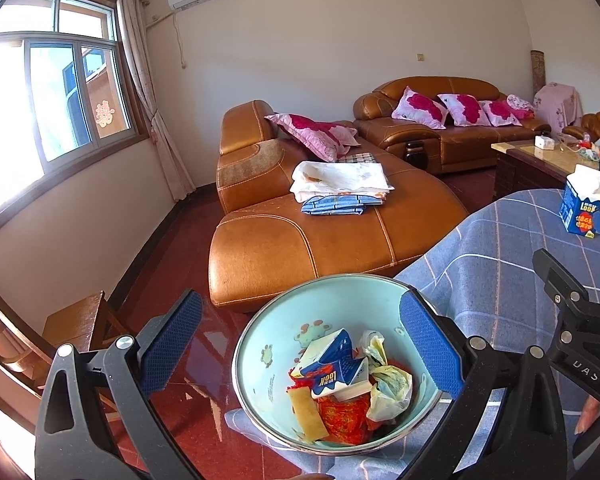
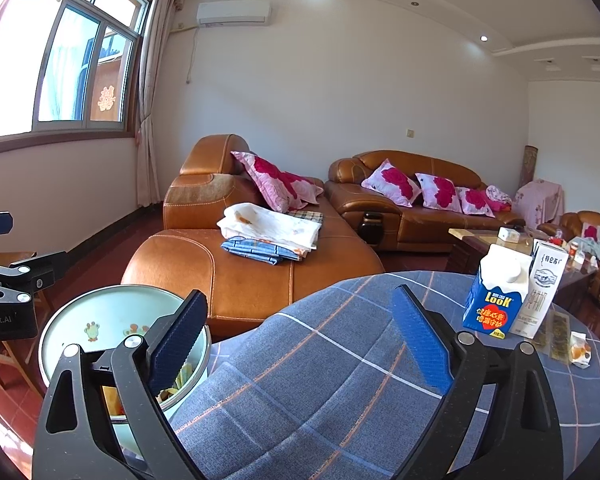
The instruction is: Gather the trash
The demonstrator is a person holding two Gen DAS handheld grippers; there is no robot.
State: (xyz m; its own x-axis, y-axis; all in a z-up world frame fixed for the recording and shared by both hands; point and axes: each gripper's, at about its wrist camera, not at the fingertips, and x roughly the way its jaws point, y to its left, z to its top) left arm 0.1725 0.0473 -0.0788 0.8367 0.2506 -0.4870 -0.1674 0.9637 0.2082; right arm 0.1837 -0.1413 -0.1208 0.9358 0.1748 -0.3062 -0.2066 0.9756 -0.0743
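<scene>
A light blue enamel basin (image 1: 260,344) sits at the edge of the blue plaid tablecloth (image 1: 500,264). It holds a crushed blue carton (image 1: 332,368), red wrappers, a yellow strip and crumpled plastic. My left gripper (image 1: 300,344) is open and empty, its fingers on either side of the basin. My right gripper (image 2: 304,344) is open and empty above the cloth (image 2: 300,380), with the basin (image 2: 104,320) at its left finger. A blue carton (image 2: 492,292) and a white carton (image 2: 544,288) stand upright at the right, beside small wrappers (image 2: 580,354).
Brown leather sofas (image 1: 320,220) with folded cloths (image 1: 340,184) and pink cushions stand beyond the table. A coffee table (image 1: 540,160) with clutter is at the right. A wooden chair (image 1: 80,320) stands at the left on the red floor.
</scene>
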